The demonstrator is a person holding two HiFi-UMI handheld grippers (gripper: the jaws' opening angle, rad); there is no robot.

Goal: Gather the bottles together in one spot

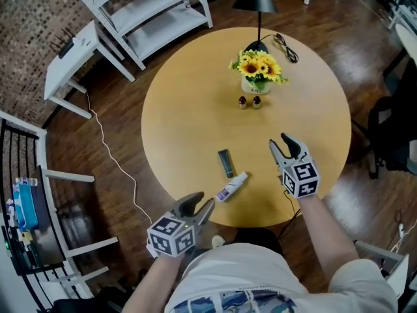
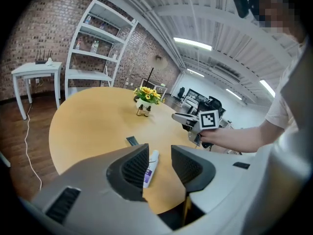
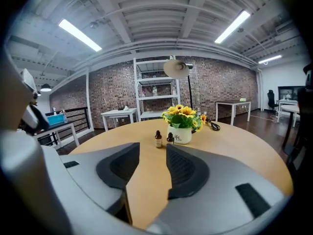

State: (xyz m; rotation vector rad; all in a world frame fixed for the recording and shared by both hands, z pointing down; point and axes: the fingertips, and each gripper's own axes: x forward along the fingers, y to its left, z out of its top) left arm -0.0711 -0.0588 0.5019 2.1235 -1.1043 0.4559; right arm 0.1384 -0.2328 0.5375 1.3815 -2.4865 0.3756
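Jaws on my left gripper (image 1: 201,204) stand apart, empty, at the near edge of the table (image 1: 189,109); just beyond lie a white bottle (image 1: 232,187) and a dark tube (image 1: 226,163). My right gripper (image 1: 279,141) is spread, empty too. Farther off, two small brown bottles (image 1: 242,102) stand by the sunflower pot (image 1: 255,83).

Bare tabletop (image 1: 189,109) before right gripper (image 1: 279,140), flower pot (image 1: 251,87) crowding two brown bottles (image 1: 242,102) from behind

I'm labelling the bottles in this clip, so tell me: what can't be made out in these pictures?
- White bottle: label print too small in head view; left gripper partly covers it in the left gripper view.
- Dark flat item: bottle or not, too small to tell in any view.
- Two brown bottles: labels too small, head and right gripper views.
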